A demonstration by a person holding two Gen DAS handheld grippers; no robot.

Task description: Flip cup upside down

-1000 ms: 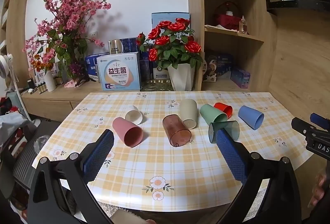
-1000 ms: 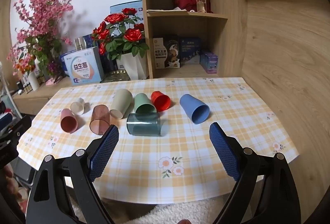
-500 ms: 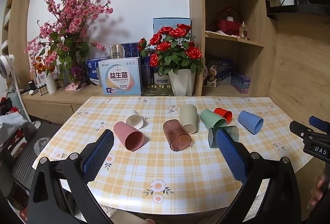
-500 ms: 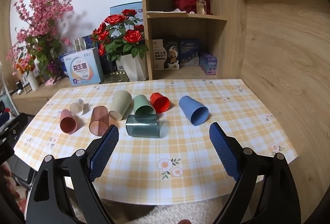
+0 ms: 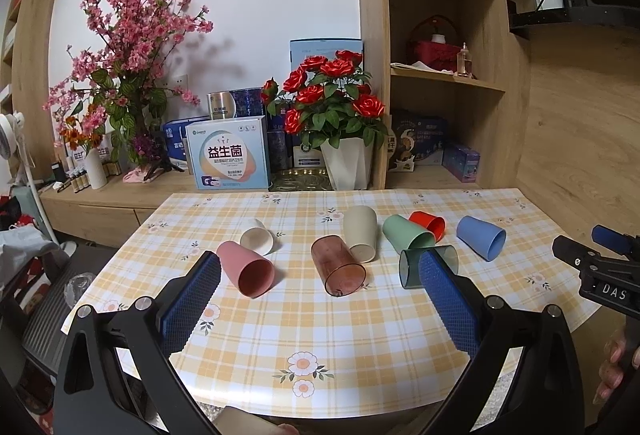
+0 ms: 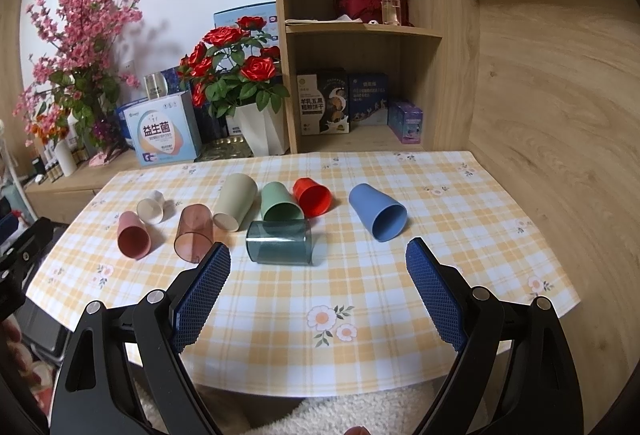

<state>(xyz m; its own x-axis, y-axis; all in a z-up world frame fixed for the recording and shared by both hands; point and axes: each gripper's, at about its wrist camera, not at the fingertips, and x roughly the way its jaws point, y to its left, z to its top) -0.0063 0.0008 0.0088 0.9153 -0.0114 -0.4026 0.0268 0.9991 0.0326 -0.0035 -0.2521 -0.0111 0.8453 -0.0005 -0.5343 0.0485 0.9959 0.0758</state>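
Surface: round table (image 5: 360, 335) covered with a yellow-and-white checked cloth printed with flowers, ahead of and below both grippers.
Room: white wall and pale wooden shelving (image 6: 360, 31) beyond the table; pink blossom branches (image 5: 132, 35) far left; red roses in a white pot (image 5: 340, 103) at centre rear.
Cups: eight plastic cups lie on their sides in a loose row across the table.
Cup order, left wrist view: small cream cup (image 5: 258, 241), pink cup (image 5: 246, 267), translucent brown cup (image 5: 338, 265), beige cup (image 5: 361, 238), light green cup (image 5: 406, 237), red cup (image 5: 429, 223), blue cup (image 5: 481, 237).
Nearest cup: translucent dark teal cup (image 6: 279, 241), lying crosswise just beyond the right gripper's left finger.
Left gripper (image 5: 318, 287): jaws spread wide, nothing between them, held above the near table edge.
Right gripper (image 6: 318, 271): jaws spread wide, nothing between them, facing the teal and blue cups.
Change: both cameras now sit slightly higher and nearer than a second ago; every cup keeps its position.
Writing: the pale blue box (image 5: 230, 155) behind the table reads "益生菌"; the right gripper's body in the left wrist view bears "DAS"; shelf box lettering is too small to read reliably.
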